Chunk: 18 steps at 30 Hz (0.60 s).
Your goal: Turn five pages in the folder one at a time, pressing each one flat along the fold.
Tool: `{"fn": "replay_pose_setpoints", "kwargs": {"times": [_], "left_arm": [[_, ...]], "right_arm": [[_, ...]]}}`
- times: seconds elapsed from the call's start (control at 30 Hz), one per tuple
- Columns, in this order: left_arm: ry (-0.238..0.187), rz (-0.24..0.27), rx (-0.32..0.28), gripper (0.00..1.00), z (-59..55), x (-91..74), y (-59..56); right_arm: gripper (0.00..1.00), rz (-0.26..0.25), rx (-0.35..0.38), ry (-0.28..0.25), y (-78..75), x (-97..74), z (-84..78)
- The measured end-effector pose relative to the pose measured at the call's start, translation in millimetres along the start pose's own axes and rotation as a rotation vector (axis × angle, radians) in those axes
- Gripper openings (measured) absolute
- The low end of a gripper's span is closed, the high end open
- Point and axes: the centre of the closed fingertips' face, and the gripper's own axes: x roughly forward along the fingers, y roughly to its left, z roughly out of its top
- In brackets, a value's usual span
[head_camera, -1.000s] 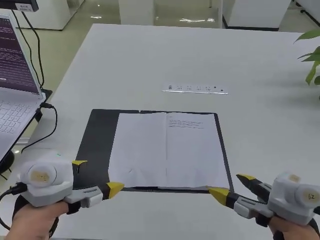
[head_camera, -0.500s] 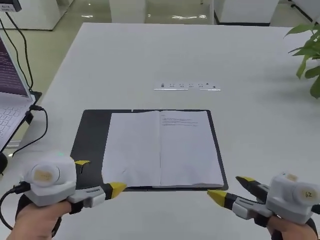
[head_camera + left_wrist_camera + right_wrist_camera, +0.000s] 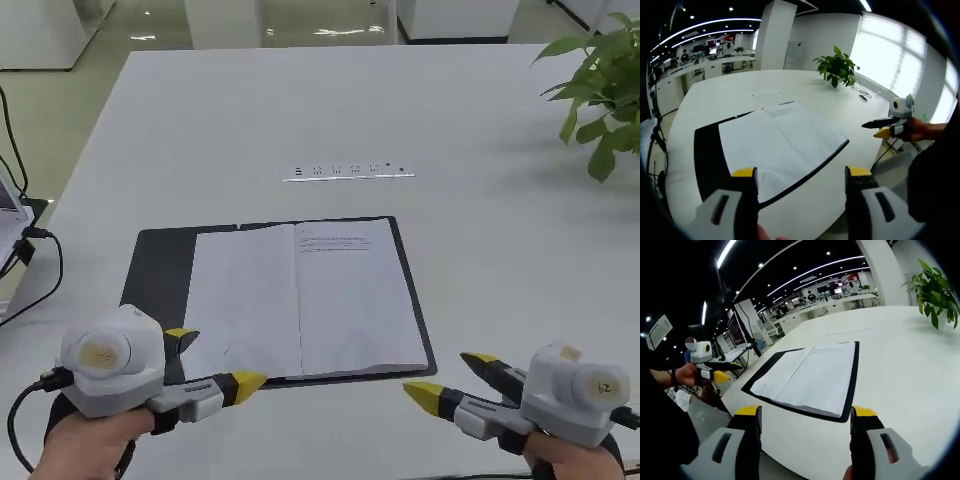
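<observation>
White and matte, the workbench [image 3: 480,260] carries an open black folder [image 3: 158,275] near its front edge, just ahead of both grippers. A socket strip [image 3: 348,171] is set beyond it, and a leafy plant [image 3: 600,90] stands at the far right. The left gripper [image 3: 215,358] is held by the folder's near left corner, its yellow-tipped jaws spread wide with nothing between them. The right gripper [image 3: 449,375] is held off the near right corner, likewise spread and empty. Thin white sheets are seen lying flat on both sides of the fold [image 3: 298,300], and a few printed lines are borne at the top of the right-hand page [image 3: 355,290]. A page turn is judged to be the step in hand. One sheet alone should be caught at its free outer edge. The paper is likely limp and easily creased, so it should be carried over gently, then pressed along the fold. The cover appears stiff and smooth.
</observation>
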Motion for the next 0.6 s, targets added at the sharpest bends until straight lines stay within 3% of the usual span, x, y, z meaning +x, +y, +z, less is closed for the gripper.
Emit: {"fn": "replay_pose_setpoints", "kwargs": {"times": [0.3,0.6], "left_arm": [[0.048,-0.054,0.06,0.69,2.2,21.4,-13.1],[0.047,-0.098,0.088,0.69,22.6,46.9,-23.6]], "right_arm": [[0.7,-0.005,0.017,-0.015,-2.6,-4.6,0.6],[0.68,0.003,0.029,0.004,-0.5,-2.0,-6.6]]}}
